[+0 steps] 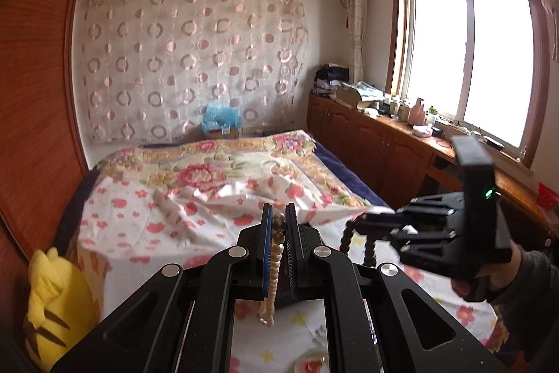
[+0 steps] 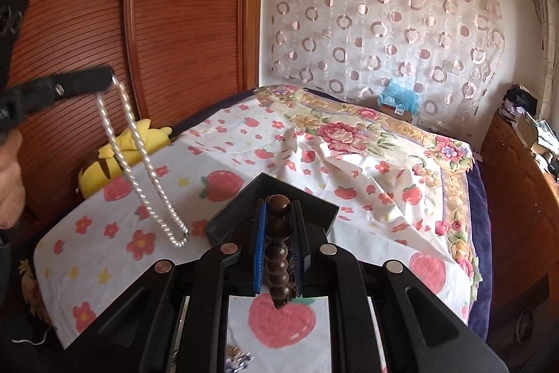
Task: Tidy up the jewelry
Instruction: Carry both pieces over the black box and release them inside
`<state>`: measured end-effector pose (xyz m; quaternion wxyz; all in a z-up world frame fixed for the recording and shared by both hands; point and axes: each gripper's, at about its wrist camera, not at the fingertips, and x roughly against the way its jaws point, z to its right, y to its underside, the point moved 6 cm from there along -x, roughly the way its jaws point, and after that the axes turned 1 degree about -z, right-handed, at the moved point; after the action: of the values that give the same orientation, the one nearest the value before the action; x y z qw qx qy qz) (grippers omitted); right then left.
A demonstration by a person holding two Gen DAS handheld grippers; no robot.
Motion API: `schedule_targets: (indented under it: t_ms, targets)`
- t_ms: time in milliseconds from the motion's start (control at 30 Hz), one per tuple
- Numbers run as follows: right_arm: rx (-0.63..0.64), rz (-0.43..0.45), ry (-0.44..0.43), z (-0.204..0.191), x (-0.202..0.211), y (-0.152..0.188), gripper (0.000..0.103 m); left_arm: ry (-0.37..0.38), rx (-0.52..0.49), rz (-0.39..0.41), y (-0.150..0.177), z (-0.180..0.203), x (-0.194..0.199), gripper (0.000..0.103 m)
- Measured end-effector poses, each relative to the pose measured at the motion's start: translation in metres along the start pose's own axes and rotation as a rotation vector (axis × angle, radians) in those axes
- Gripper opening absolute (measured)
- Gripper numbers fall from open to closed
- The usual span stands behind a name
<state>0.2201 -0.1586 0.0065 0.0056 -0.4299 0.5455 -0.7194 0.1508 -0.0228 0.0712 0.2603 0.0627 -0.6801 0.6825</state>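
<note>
My left gripper (image 1: 278,219) is shut on a pearl necklace (image 1: 274,271), whose cream beads run back between the pads and hang below. In the right wrist view that gripper (image 2: 112,77) reaches in from the left, and the pearl necklace (image 2: 143,159) dangles from it as a long loop over the bed. My right gripper (image 2: 278,208) is shut on a dark brown wooden bead string (image 2: 278,254). Seen from the left wrist, the right gripper (image 1: 353,226) is at the right with the brown bead string (image 1: 369,252) hanging beneath. A black open box (image 2: 269,201) lies on the bed just past the right fingers.
A bed with a strawberry and flower sheet (image 2: 367,184) fills the middle. A yellow plush toy (image 1: 59,299) sits at its left edge beside a wooden wardrobe (image 2: 139,23). Wooden cabinets with clutter (image 1: 384,135) run under the window at the right. A small jewelry piece (image 2: 237,357) lies on the sheet below.
</note>
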Motion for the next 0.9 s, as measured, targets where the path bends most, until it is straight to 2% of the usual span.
schedule_targets:
  t_ms: [300, 467, 767, 833, 900]
  targets:
    - [-0.047, -0.008, -0.036, 0.021, -0.027, -0.010, 0.015, 0.015, -0.014, 0.023, -0.037, 0.007, -0.023, 0.007]
    - [-0.060, -0.036, -0.074, 0.021, -0.049, -0.001, 0.015, 0.016, -0.026, 0.020, -0.049, 0.008, -0.040, 0.007]
    - [-0.045, -0.071, -0.101, 0.013, -0.076, 0.014, 0.016, 0.020, -0.019, -0.036, -0.039, 0.003, -0.081, 0.007]
    - [-0.053, -0.070, -0.098, 0.015, -0.078, 0.015, 0.023, 0.021, -0.016, -0.052, -0.036, 0.001, -0.090, 0.007]
    - [-0.054, -0.068, -0.096, 0.018, -0.078, 0.017, 0.025, 0.024, -0.015, -0.071, -0.031, 0.000, -0.099, 0.007]
